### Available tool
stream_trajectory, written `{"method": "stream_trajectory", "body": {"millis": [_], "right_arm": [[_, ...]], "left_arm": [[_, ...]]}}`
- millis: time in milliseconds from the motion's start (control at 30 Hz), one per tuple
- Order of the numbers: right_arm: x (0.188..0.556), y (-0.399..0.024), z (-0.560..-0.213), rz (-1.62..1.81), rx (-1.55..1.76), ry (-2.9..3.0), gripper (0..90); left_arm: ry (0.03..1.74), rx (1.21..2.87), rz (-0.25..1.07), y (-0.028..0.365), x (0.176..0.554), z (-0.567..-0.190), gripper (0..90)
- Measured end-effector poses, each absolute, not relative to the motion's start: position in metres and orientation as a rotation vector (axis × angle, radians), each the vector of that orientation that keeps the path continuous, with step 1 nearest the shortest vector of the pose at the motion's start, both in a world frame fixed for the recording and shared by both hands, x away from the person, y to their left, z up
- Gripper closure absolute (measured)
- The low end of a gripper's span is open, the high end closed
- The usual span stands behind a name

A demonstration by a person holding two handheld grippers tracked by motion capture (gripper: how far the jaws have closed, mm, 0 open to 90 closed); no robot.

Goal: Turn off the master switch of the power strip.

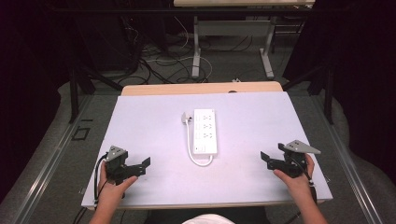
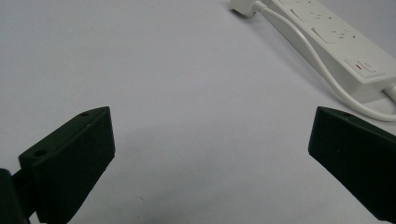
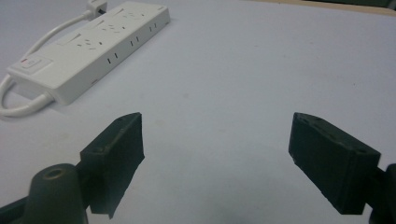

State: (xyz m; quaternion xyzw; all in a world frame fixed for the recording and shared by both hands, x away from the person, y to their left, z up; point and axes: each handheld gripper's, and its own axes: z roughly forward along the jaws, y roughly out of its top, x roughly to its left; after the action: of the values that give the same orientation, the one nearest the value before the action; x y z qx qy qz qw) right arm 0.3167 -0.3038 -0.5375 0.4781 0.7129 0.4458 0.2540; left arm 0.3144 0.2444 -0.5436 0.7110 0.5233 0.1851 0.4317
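Observation:
A white power strip [image 1: 205, 130] lies in the middle of the table, its cable [image 1: 190, 140] looping along its left side to a white plug [image 1: 186, 117] by its far end. The left gripper view has the strip [image 2: 336, 37] at the upper right; the right gripper view has the strip [image 3: 88, 51] at the upper left. My left gripper [image 1: 144, 167] rests at the near left of the table, open, jaws wide apart over bare surface [image 2: 210, 140]. My right gripper [image 1: 267, 161] sits at the near right, also open and holding nothing [image 3: 215, 140].
The table top [image 1: 252, 116] is pale lilac with a wooden strip along its far edge [image 1: 201, 87]. Beyond it the floor carries tangled cables [image 1: 163, 60] and the legs of another desk [image 1: 196, 56]. Dark curtains stand on both sides.

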Motion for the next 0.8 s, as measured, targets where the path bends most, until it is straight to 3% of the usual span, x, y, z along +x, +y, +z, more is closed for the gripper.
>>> {"method": "stream_trajectory", "body": {"millis": [300,467,800], "right_arm": [[0.315,-0.31,-0.551,1.192,1.318,1.919,17.3],[0.314,-0.309,-0.554,1.2,1.338,1.929,17.4],[0.313,-0.304,-0.555,1.203,1.307,1.949,17.4]], "left_arm": [[1.278,1.827,0.468,0.235,0.311,-0.544,6.3],[1.257,1.842,0.48,0.231,0.308,-0.541,15.4],[1.23,1.857,0.503,0.224,0.307,-0.539,17.2]]}}
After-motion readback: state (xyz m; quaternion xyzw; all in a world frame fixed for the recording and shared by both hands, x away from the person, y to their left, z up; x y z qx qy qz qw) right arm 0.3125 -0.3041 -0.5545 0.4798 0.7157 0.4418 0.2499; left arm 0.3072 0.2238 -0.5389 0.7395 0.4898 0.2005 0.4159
